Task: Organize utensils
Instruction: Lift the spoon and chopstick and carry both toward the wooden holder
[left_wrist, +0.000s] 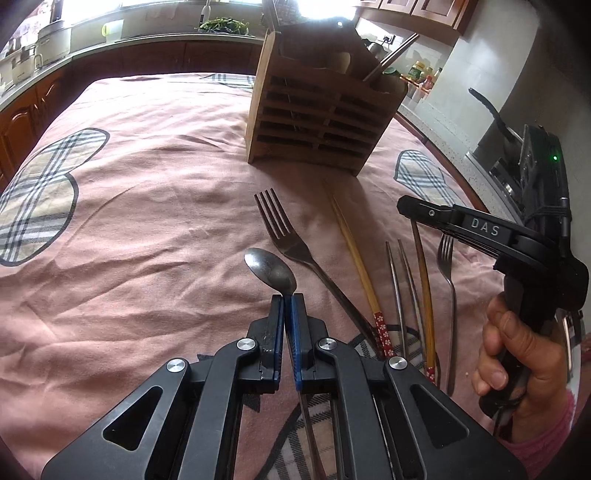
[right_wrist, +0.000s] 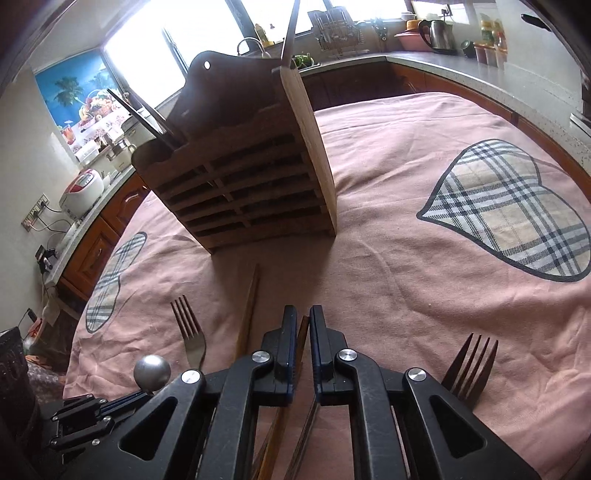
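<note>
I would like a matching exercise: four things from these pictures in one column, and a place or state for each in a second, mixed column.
1. spoon
2. wooden holder
3. brown chopstick
4. red-ended chopstick

A. stands upright on the pink cloth
B. lies loose on the cloth
C. held in the left gripper
D. held in the right gripper

Pairs: 1-C, 2-A, 3-D, 4-B

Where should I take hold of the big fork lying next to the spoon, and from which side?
Grip the fork at its narrow neck just behind the tines, coming from above with the fingers across its width. It lies flat on the cloth, tines toward the wooden holder, and its handle end runs under the left tool, so the neck is likely the freest part.
</note>
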